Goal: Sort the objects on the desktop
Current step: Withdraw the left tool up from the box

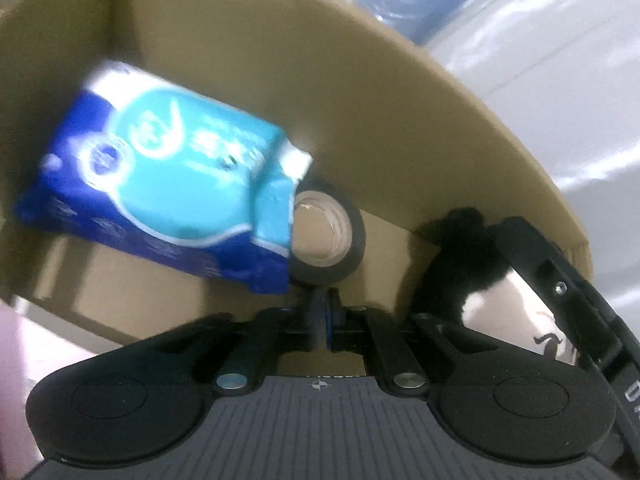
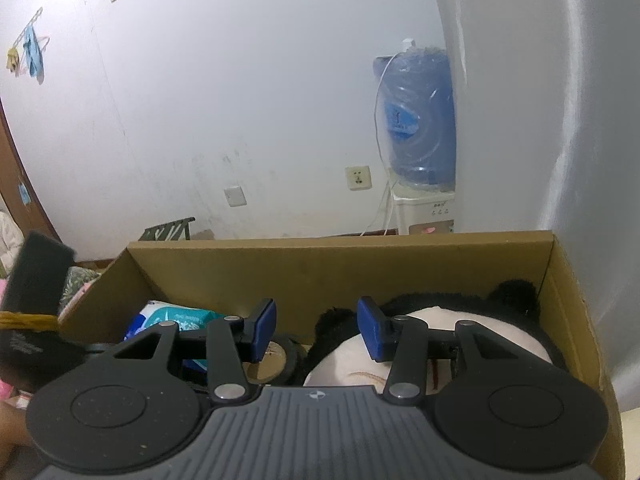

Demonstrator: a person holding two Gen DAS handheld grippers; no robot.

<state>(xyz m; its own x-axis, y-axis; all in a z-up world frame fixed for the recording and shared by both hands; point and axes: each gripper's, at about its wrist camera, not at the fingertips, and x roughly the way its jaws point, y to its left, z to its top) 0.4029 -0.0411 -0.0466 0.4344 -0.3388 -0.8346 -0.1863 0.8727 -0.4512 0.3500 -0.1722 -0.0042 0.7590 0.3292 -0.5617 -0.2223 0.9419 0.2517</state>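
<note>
Two grippers hang over the open cardboard box (image 2: 344,268), and both carry nothing. In the left wrist view the left gripper (image 1: 322,316) has its blue pads pressed together with no object between them; the blue-and-teal tissue pack (image 1: 160,172) sits beyond and to the left of its fingertips, tilted and blurred, so I cannot tell whether it has settled on the box floor. Just past those tips, partly hidden behind the pack's near corner, lies the black tape roll (image 1: 332,240), and to the right of the tips is the panda plush (image 1: 460,256) with the other gripper's frame in front of it. The right gripper (image 2: 316,330) holds its fingers partly apart around empty air, the plush under and beyond its right finger, the roll below its left one. Judging by this, the pack looks just dropped, so the step in hand is likely clearing out for the next object. Doing it well probably means lifting the left gripper straight up, away from the box wall, without brushing the pack, and keeping the right one steady so the two frames do not collide.
</note>
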